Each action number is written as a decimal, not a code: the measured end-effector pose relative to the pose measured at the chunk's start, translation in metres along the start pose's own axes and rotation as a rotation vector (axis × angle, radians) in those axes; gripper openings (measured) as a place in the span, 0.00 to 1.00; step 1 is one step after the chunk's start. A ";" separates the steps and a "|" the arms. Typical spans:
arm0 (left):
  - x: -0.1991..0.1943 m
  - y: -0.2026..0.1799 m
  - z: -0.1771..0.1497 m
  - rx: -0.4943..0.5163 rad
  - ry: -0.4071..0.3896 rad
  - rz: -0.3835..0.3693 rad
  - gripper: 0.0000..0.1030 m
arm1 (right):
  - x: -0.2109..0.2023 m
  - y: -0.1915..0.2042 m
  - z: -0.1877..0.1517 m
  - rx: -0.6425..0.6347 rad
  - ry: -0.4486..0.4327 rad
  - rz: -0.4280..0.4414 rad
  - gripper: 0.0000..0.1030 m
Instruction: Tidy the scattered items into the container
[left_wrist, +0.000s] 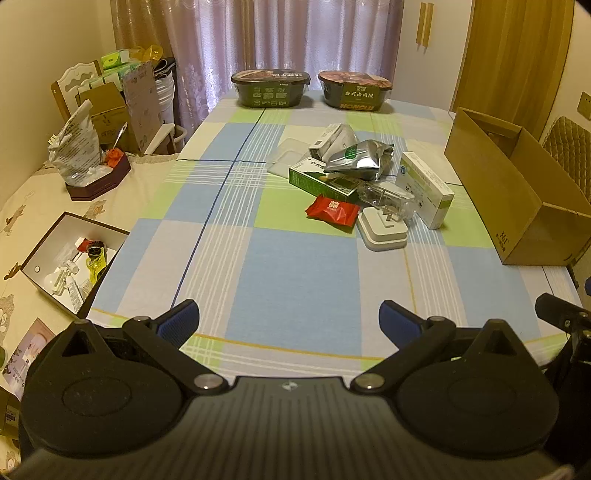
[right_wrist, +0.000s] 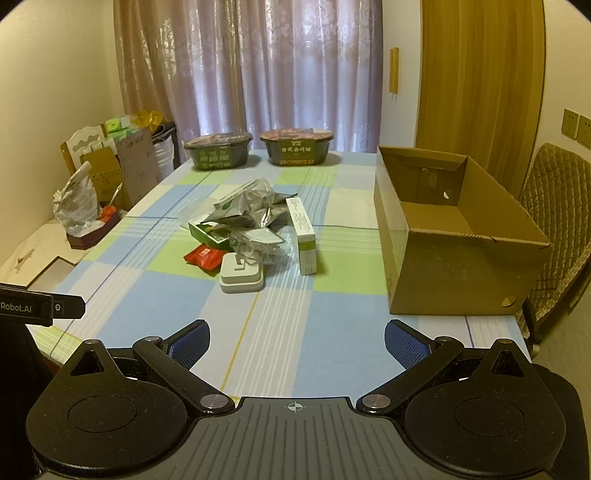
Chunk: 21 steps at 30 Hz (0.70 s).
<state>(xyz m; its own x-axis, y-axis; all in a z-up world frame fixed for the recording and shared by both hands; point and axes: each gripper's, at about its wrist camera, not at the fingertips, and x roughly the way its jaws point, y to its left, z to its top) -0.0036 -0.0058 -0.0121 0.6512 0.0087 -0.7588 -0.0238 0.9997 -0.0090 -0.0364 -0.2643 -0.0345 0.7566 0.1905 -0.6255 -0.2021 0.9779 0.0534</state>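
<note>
Both my left tongs (left_wrist: 288, 317) and right tongs (right_wrist: 297, 338) are wide open and empty, with the pile (right_wrist: 247, 229) ahead and the box (right_wrist: 454, 236) nearer my right.

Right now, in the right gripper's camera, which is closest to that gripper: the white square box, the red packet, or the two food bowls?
1. White square box, pile's near end.
2. Red packet, just behind, slightly left.
3. Two food bowls, table's far end by the curtain.

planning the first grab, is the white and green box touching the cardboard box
Apart. The right wrist view shows a strip of bare tablecloth between the white and green box and the cardboard box.
</note>
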 end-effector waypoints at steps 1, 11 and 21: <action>0.000 0.000 0.000 0.000 0.000 0.000 0.99 | 0.000 0.000 0.000 0.001 0.001 0.000 1.00; 0.001 0.000 0.001 -0.001 0.005 -0.001 0.99 | 0.002 -0.001 0.001 0.003 0.007 0.000 1.00; 0.001 0.001 0.000 -0.005 0.007 -0.002 0.99 | 0.003 -0.002 0.000 0.009 0.013 -0.001 1.00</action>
<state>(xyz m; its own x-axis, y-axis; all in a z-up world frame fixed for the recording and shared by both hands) -0.0032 -0.0043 -0.0128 0.6462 0.0063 -0.7631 -0.0262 0.9996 -0.0140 -0.0338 -0.2654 -0.0362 0.7487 0.1888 -0.6354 -0.1963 0.9787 0.0596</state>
